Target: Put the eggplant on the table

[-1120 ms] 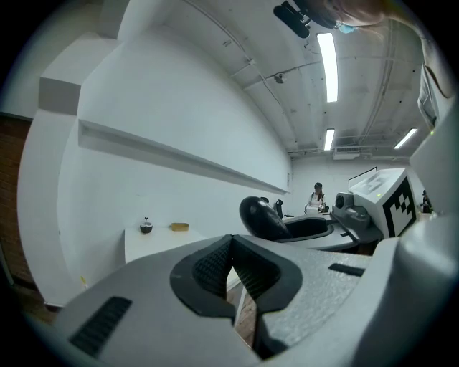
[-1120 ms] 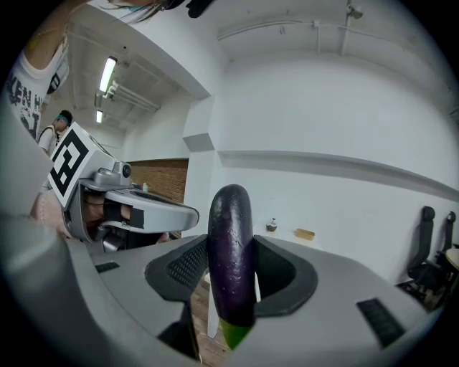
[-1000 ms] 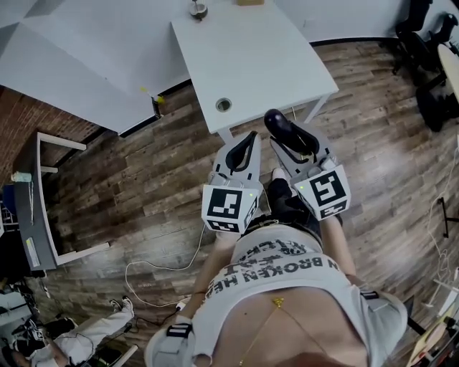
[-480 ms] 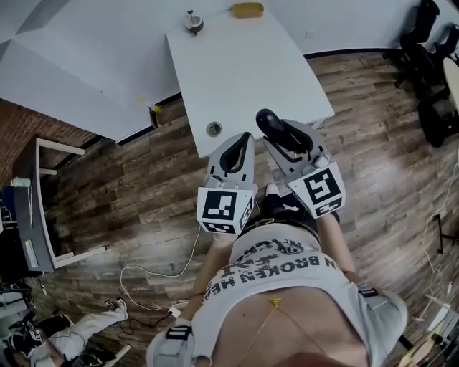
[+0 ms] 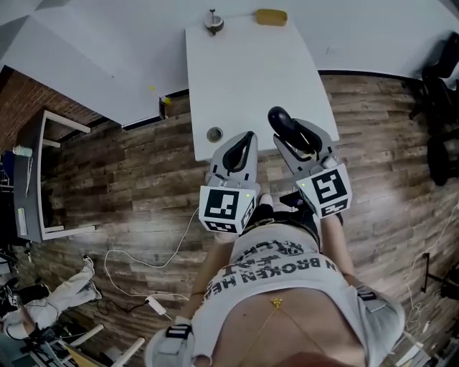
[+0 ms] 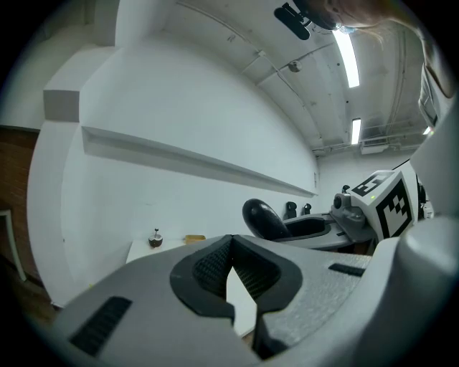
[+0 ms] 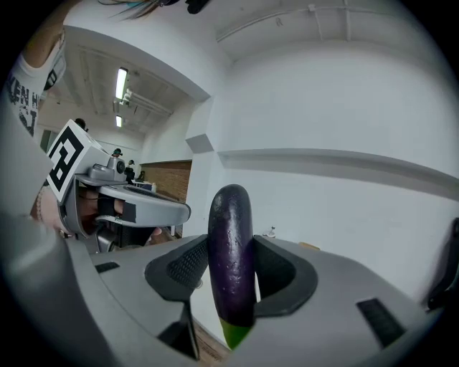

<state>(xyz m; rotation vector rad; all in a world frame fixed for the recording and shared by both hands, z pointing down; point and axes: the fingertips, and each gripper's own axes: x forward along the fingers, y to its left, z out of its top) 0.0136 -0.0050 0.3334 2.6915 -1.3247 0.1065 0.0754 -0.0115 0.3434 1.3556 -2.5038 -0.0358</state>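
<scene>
A dark purple eggplant (image 7: 231,258) with a green stem end stands upright between the pads of my right gripper (image 7: 229,269), which is shut on it. In the head view the eggplant (image 5: 280,122) sticks out over the near edge of the white table (image 5: 247,68), held by the right gripper (image 5: 289,134). My left gripper (image 5: 244,140) is level beside it at the table's near edge. In the left gripper view its tips (image 6: 230,244) meet with nothing between them, and the eggplant (image 6: 262,218) shows to the right.
At the table's far end sit a small round object with a stem (image 5: 212,21) and a yellow block (image 5: 271,16). A cable hole (image 5: 214,134) is near the table's front left corner. A shelf frame (image 5: 43,179) stands left on the wood floor, and cables (image 5: 143,261) trail on it.
Both grippers have moved forward together, from over the floor short of the table to its near edge. The eggplant stays in the right gripper.
</scene>
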